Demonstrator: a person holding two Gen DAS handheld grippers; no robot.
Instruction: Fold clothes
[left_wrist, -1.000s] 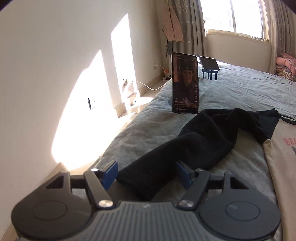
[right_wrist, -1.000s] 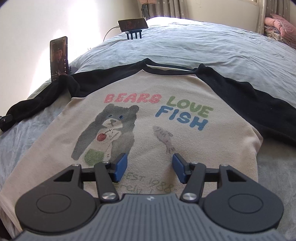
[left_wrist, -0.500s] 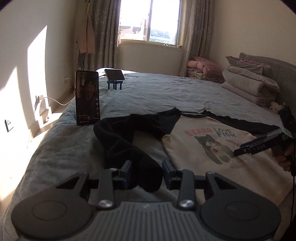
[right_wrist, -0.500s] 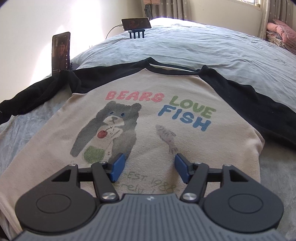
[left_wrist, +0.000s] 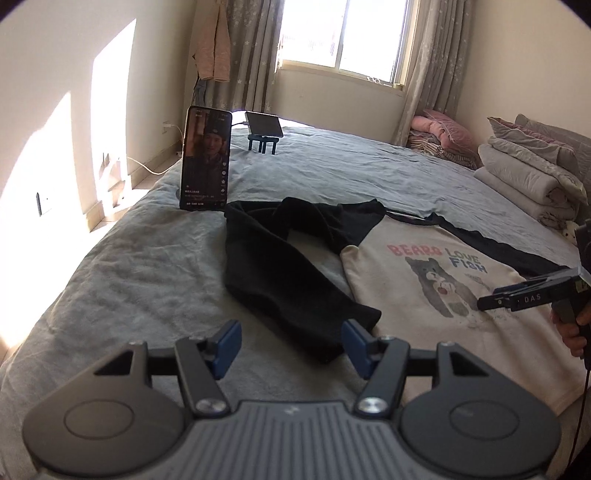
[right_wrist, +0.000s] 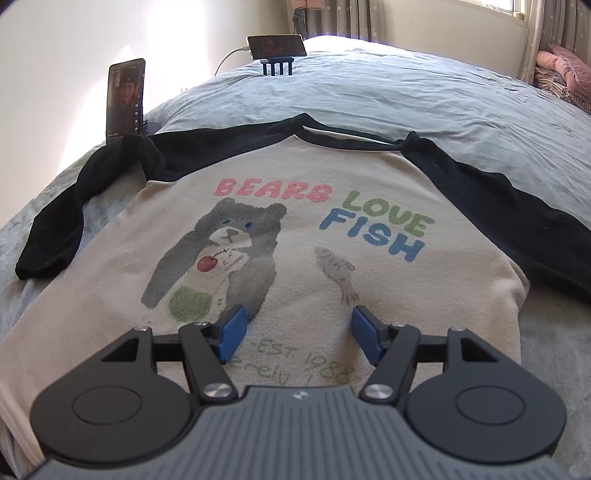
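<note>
The cream long-sleeve shirt w/ black sleeves & a bear print (right_wrist: 332, 236) lies flat on the grey bed cover (left_wrist: 140, 266). Its black sleeve (left_wrist: 288, 280) is bent back beside the body. Left gripper (left_wrist: 291, 345) is opening over the cuff, not touching. Right gripper (right_wrist: 295, 334) is opening too, nothing pinched, above the hem.

A big bed (left_wrist: 332, 166) with a wrinkly grey cover fills the room; a cream shirt (right_wrist: 295, 236) with black sleeves lies flat on it, bear picture up; its left sleeve (left_wrist: 280, 273) is bent back toward the near edge; a phone (left_wrist: 205, 164) stands upright just past that sleeve; farther back a second phone (left_wrist: 264, 124) sits on a small blue stand (left_wrist: 263, 143); folded blankets (left_wrist: 524, 177) are stacked at the far right.
</note>
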